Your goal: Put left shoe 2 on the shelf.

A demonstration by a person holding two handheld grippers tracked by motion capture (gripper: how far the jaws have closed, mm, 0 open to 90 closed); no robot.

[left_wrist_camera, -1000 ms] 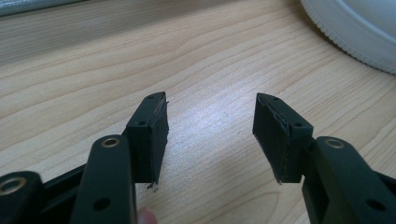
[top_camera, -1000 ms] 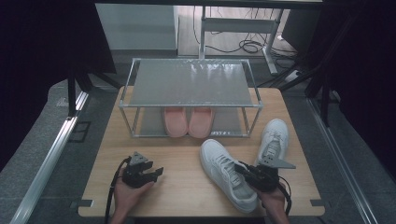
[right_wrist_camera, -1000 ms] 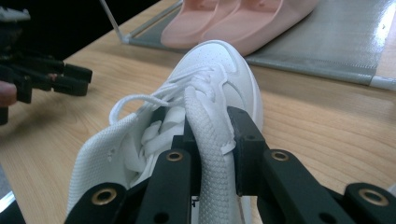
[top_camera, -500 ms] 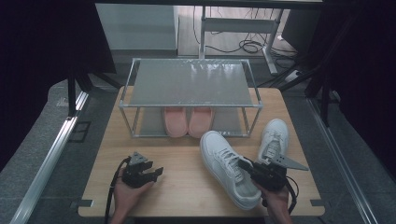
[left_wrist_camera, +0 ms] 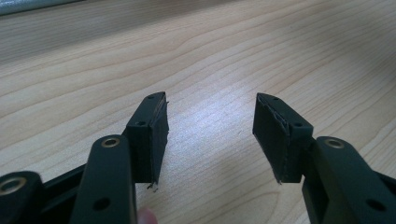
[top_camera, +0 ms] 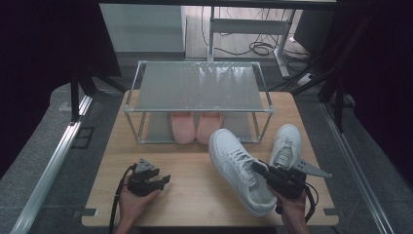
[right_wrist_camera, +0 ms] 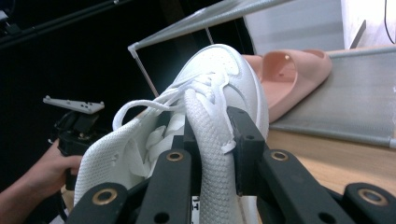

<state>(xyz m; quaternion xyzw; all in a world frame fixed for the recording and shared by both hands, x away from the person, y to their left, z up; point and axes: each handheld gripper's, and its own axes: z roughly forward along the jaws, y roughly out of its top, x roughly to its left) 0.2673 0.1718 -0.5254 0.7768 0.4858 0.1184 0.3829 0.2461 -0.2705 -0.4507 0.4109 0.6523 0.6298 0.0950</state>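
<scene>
1. Wooden table (top_camera: pixel 195 190), dark room; rack (top_camera: pixel 197 87) at the far side, pink slippers (top_camera: pixel 195 126) on its lower shelf.
2. My right gripper (top_camera: pixel 260 171) is clamped on the side wall of a white sneaker (top_camera: pixel 236 165), toe tilted toward the rack.
3. Second sneaker (top_camera: pixel 286 144) lies just beside it on the right.
4. My left gripper (left_wrist_camera: pixel 210 135): jaws apart, nothing between them, low over bare wood.

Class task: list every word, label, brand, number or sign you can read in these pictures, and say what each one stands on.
None can be read.
The white sneaker held in the right gripper shows no readable brand.
The second white sneaker, the pink slippers and the rack bear no visible text.
The left gripper shows plain black jaws and no marking.
</scene>
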